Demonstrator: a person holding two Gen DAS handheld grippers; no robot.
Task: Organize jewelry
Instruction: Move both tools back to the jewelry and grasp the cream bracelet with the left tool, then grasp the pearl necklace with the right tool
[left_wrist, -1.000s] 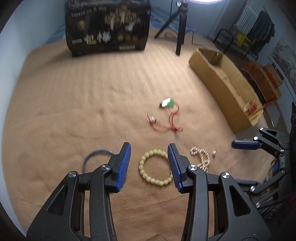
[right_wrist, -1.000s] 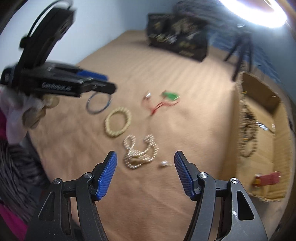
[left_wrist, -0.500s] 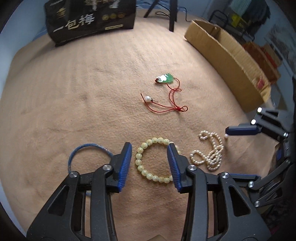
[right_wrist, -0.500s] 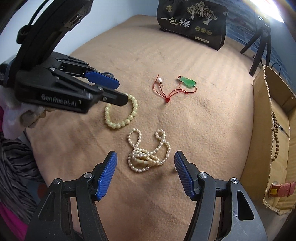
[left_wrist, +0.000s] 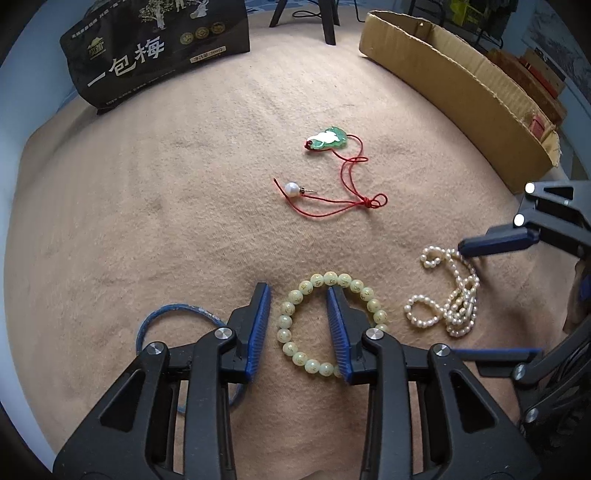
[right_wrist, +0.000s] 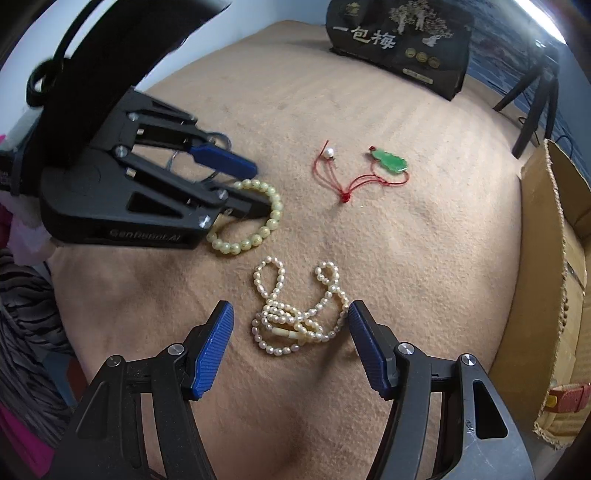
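Observation:
My left gripper (left_wrist: 298, 291) is open and low over a pale green bead bracelet (left_wrist: 295, 297); one finger stands outside the ring's left side, the other inside the ring. The bracelet also shows in the right wrist view (right_wrist: 255, 236) under the left gripper (right_wrist: 260, 188). My right gripper (right_wrist: 290, 314) is open and straddles a tangled pearl necklace (right_wrist: 291, 317), which lies right of the bracelet in the left wrist view (left_wrist: 450, 295). A green pendant on a red cord (left_wrist: 328, 139) with a pearl earring (left_wrist: 291, 188) lies farther out. A blue ring (left_wrist: 173, 314) lies left of the bracelet.
A long cardboard box (left_wrist: 461, 85) stands at the right, holding brown beads (right_wrist: 565, 295) and a red item (right_wrist: 565, 397). A black printed bag (left_wrist: 155, 48) stands at the back. Tripod legs (left_wrist: 328, 18) stand behind. Everything rests on a tan blanket (left_wrist: 166, 166).
Both grippers have come down and closer to the blanket. The left now straddles one side of the bead bracelet; the right now sits around the pearl necklace.

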